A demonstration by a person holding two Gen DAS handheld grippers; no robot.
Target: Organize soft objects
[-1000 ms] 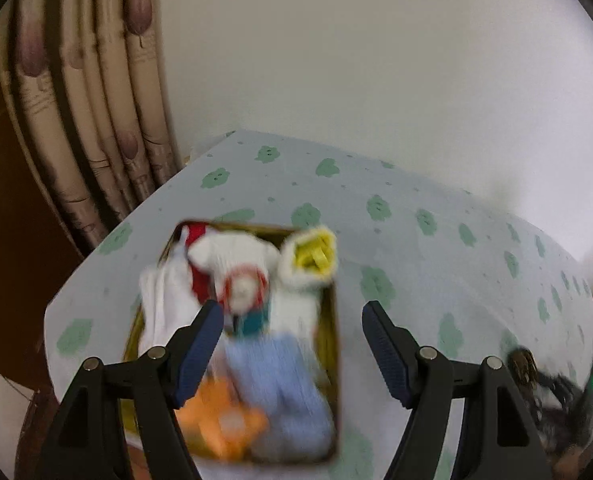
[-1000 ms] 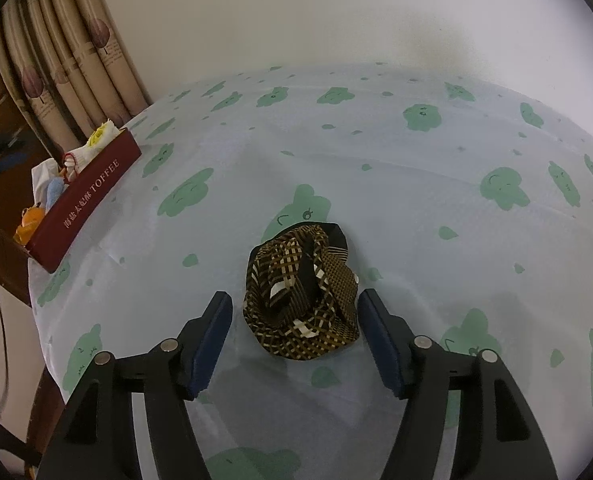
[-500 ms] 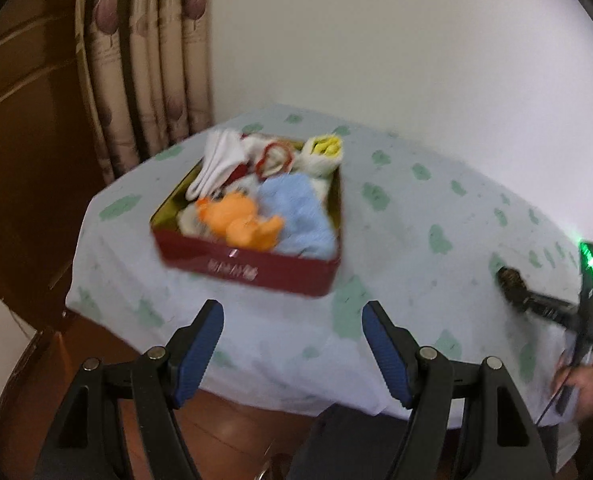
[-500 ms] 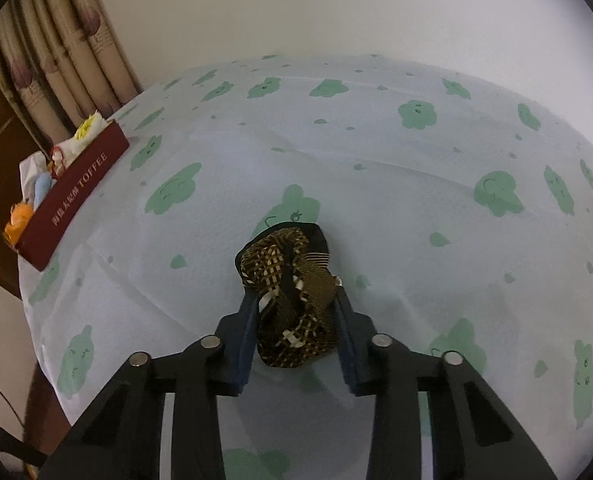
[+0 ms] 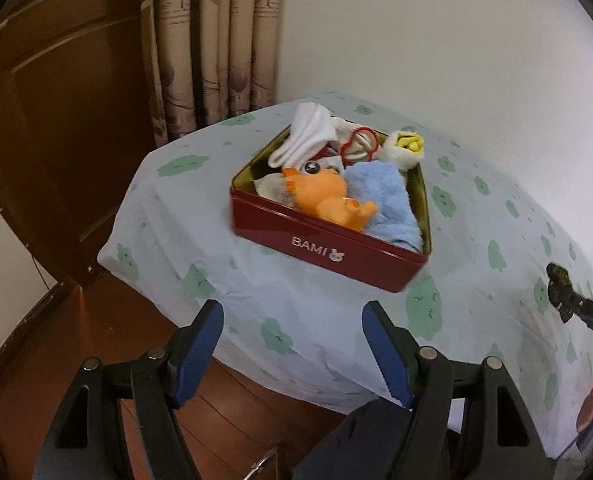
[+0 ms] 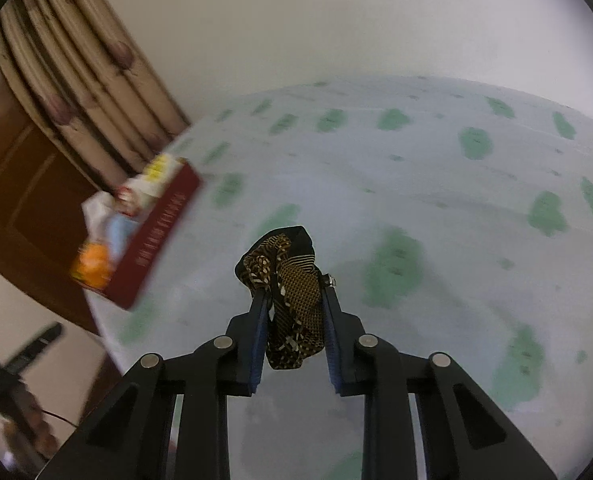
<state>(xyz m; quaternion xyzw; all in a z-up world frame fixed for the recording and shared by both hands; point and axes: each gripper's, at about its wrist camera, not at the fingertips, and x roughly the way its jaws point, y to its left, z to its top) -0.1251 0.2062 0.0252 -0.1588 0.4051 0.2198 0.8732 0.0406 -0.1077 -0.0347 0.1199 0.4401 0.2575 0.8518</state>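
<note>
A red tin [image 5: 328,246] marked BAMI stands near the table's corner. It holds an orange plush toy [image 5: 328,196], a blue cloth [image 5: 384,196], white socks [image 5: 308,136] and a yellow-and-white item [image 5: 406,146]. My left gripper [image 5: 292,344] is open and empty, back from the table edge, in front of the tin. My right gripper [image 6: 292,300] is shut on a brown patterned cloth [image 6: 292,280] and holds it above the table. The tin [image 6: 152,232] shows blurred at the left in the right wrist view. The cloth [image 5: 558,284] shows at the left wrist view's right edge.
The table has a pale cloth [image 5: 476,240] with green shapes. A curtain [image 5: 216,40] and a brown wooden door [image 5: 56,120] stand behind the table's corner. A wood floor [image 5: 96,340] lies below the table edge. A white wall [image 6: 336,20] is behind.
My right gripper closed on the brown patterned cloth and lifted it off the table, turning toward the tin. My left gripper pulled back and down from above the tin, staying open.
</note>
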